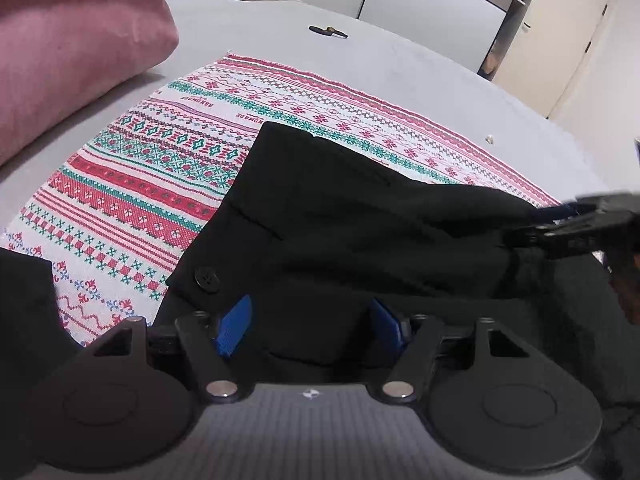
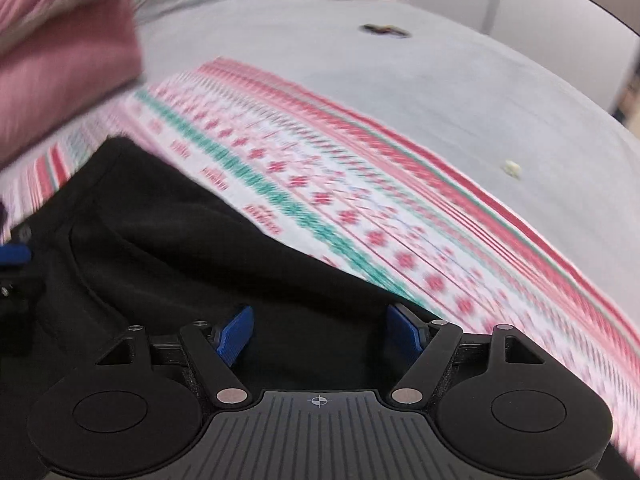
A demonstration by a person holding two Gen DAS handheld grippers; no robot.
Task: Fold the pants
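Midway through a fold, black pants [image 1: 360, 216] lie bunched on a red, green and white patterned cloth [image 1: 132, 168] spread over a grey bed [image 1: 400, 52], beside a pink pillow [image 1: 72, 48]. The left gripper [image 1: 312, 326] sits low over the near fabric, its blue pads [image 1: 234, 326] well apart with black cloth filling the space between them; whether the cloth is actually pinched there is not clear, and the spread looks wide. At the right edge of the left wrist view, the right gripper [image 1: 560, 224] appears to meet a gathered point of the pants, and cloth stretches taut toward it; yet in its own blurred view the right gripper [image 2: 320, 330] shows its pads apart over dark fabric, so a firm hold cannot be confirmed.

By the look of it, the garment is light, soft and limp: it drapes, creases and sags wherever unsupported, and offers no stiffness to push against. A button [image 1: 207, 279] marks the waistband end near the left gripper. Thicker seamed edges, the waistband and the hems, likely give the surest purchase, since a single thin layer could slip or drag the patterned cloth with it. A small dark object [image 1: 328, 32] lies well apart on the bed.
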